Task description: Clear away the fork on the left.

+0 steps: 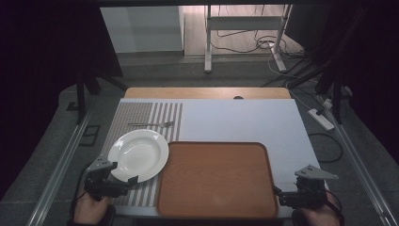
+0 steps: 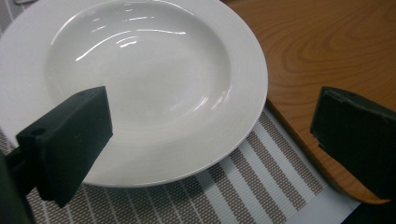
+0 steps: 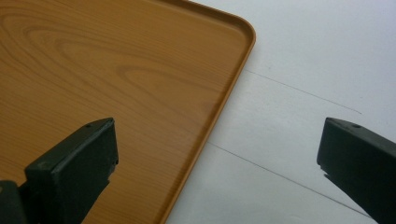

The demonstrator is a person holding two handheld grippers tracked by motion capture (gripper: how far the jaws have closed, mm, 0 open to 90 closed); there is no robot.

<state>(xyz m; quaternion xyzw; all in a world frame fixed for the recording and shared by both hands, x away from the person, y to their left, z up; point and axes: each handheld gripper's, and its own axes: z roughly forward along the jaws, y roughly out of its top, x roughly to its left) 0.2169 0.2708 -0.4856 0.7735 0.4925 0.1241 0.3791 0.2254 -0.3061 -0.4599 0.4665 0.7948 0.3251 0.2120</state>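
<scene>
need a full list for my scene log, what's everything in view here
plate: one, white, empty, on the striped placemat at the left, its right edge by the tray
fork: one, silver, lying on the placemat beyond the plate
placemat: one, beige and white stripes, left part of the table
tray: one, brown wood grain, empty, near middle of the table
table cover: one, white, under mat and tray
wooden table: one, light brown, far edge showing
power strip: one, white, on the floor at right
left gripper: one, black, open, at the plate's near rim
right gripper: one, black, open, at the tray's near right corner
hands: two, at the bottom edge
</scene>
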